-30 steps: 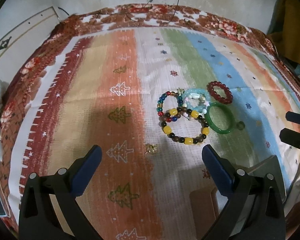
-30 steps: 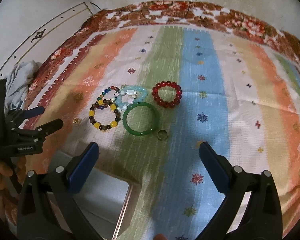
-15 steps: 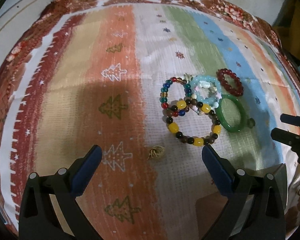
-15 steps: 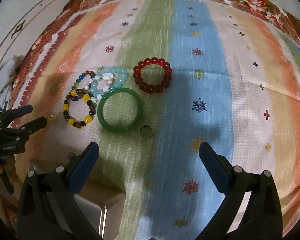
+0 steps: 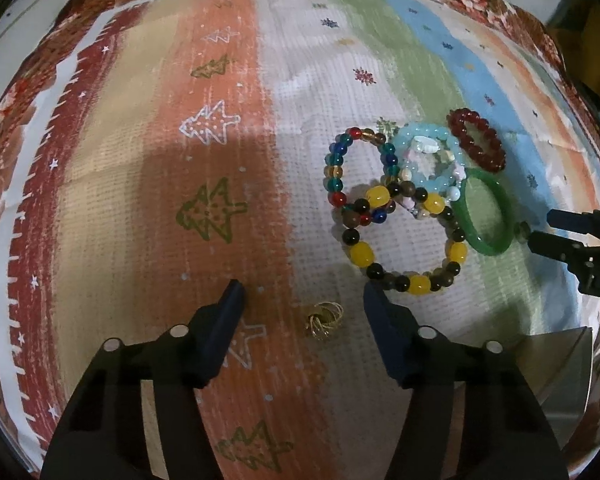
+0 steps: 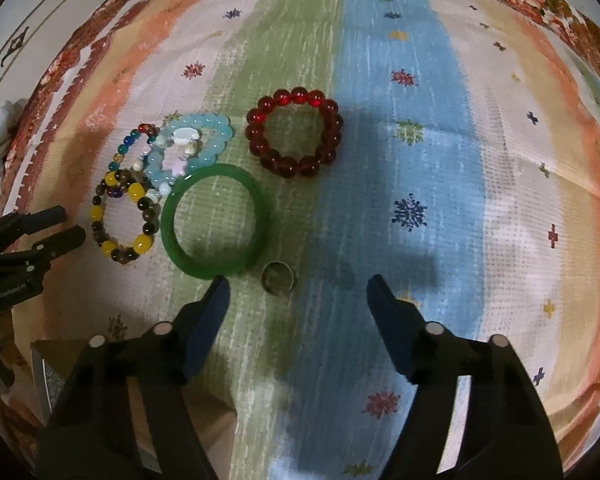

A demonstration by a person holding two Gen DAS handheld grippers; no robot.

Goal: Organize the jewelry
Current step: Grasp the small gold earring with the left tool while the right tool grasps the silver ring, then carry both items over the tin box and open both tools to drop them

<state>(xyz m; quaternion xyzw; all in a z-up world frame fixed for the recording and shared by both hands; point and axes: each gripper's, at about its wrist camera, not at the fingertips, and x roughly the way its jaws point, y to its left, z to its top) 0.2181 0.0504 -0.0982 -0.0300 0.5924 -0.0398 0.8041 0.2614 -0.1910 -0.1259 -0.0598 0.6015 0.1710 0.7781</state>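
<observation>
My left gripper (image 5: 302, 292) is open and low over the striped cloth, its fingers on either side of a small gold ornament (image 5: 323, 319). My right gripper (image 6: 296, 288) is open, with a small metal ring (image 6: 278, 277) lying between its fingertips. A green bangle (image 6: 214, 220) lies just beyond the right gripper's left finger. A dark red bead bracelet (image 6: 296, 132), a pale blue bead bracelet (image 6: 196, 146), a yellow-and-brown bead bracelet (image 5: 406, 240) and a multicolour bead bracelet (image 5: 354, 176) lie clustered together, some overlapping.
A grey metal box (image 5: 560, 368) sits at the near edge of the cloth between the two grippers; it also shows in the right wrist view (image 6: 50, 372). The cloth (image 6: 400, 80) has a floral border, and beyond it a white surface (image 6: 28, 20).
Both grippers have moved forward and down toward the cloth. The left one now straddles the gold ornament and the right one straddles the metal ring. Their fingers have narrowed somewhat.
</observation>
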